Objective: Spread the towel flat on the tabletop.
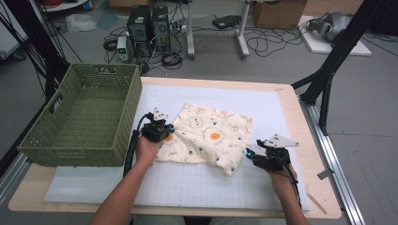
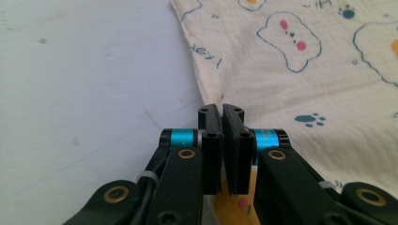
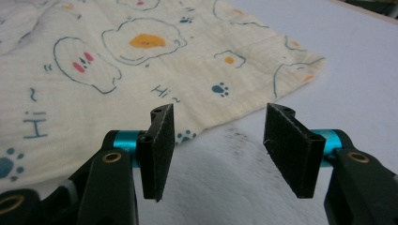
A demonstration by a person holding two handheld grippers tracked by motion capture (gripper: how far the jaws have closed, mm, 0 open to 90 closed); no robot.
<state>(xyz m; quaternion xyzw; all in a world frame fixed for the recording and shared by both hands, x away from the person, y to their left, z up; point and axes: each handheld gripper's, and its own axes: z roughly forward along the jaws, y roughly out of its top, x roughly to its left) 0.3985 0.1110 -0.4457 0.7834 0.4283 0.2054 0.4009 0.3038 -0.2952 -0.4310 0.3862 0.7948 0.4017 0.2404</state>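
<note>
Forearms enter from the bottom edge of the high view, each hand holding a gripper. Right gripper [image 1: 251, 154], lower right of centre: jaws set wide apart, holding nothing. In the right gripper view the cloth [image 3: 141, 61] edge lies just beyond the jaw tips, with bare mat [image 3: 366, 70] between and behind them. Left gripper [image 1: 170, 131], left of centre: jaws pressed together on the cloth's left edge. In the left gripper view the fabric [image 2: 300, 79] edge runs into the closed jaws; the clamped part is hidden by the pads.

Cloth [image 1: 211, 136]: centre of the mat [image 1: 187, 183], lying flat with slight creases, long axis running from upper left to lower right of the frame. Its near-left corner is hidden under the left hand [image 1: 148, 150].

Basket [image 1: 84, 117]: upper left of the frame, beside the left gripper, overhanging the table's left edge.
</note>
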